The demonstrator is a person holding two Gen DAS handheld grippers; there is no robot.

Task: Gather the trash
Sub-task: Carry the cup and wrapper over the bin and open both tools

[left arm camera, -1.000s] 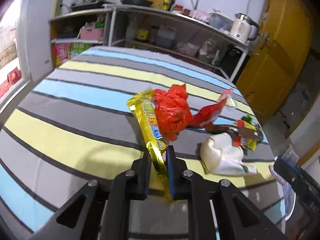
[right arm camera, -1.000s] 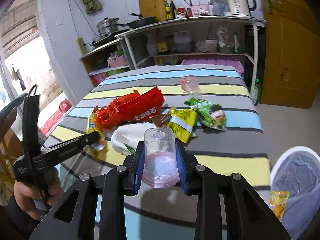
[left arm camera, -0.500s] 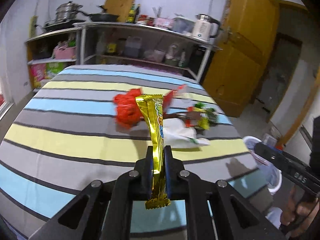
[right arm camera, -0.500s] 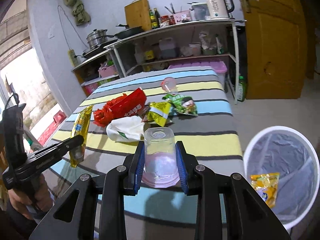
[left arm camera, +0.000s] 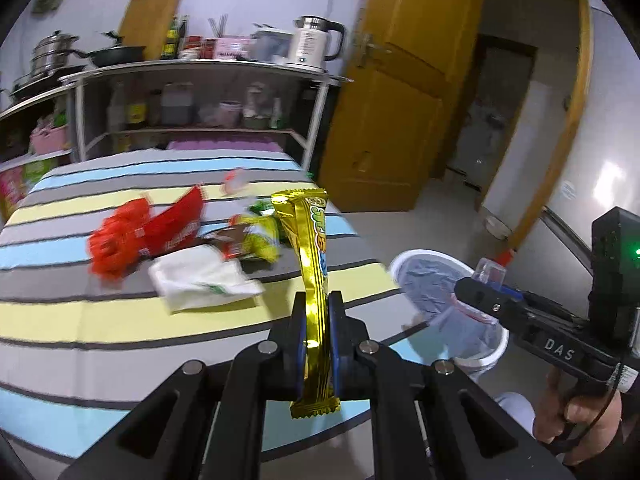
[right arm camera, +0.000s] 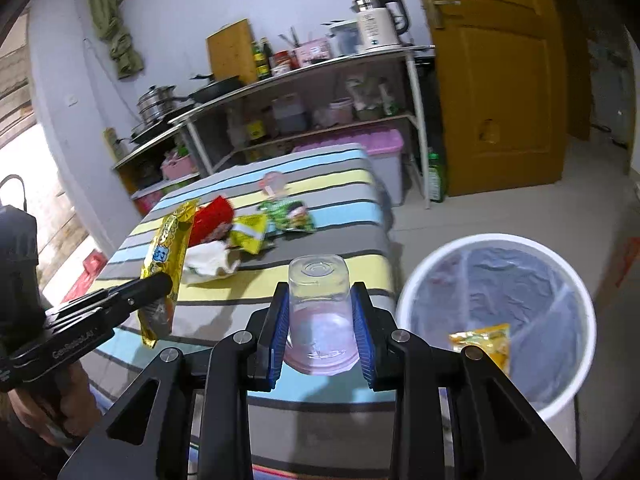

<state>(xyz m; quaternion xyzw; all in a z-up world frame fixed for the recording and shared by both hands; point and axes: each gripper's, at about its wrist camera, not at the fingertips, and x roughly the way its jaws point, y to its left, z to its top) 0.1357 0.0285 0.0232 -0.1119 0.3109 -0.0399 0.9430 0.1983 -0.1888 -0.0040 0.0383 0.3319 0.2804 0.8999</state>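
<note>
The left tongs (left arm camera: 317, 320) pinch one gold wrapper (left arm camera: 310, 264); the right tongs (right arm camera: 322, 328) clamp one clear cup (right arm camera: 320, 312) (upside down). One wrapper (right arm camera: 486, 342) lies in the bin (right arm camera: 412, 280); five or so remain on the striped surface (left arm camera: 100, 316).

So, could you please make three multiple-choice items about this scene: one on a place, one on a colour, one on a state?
1. Where is the white round trash bin?
A. on the floor beside the striped table
B. on the shelf
C. on the table

2. What colour is the long foil snack wrapper in the left tool?
A. blue
B. gold
C. white

3. How is the clear plastic cup in the right tool?
A. crushed flat
B. upright
C. upside down

Answers: 1 A, the bin stands on the floor; 2 B, shiny gold foil; 3 C, its base points up.
</note>
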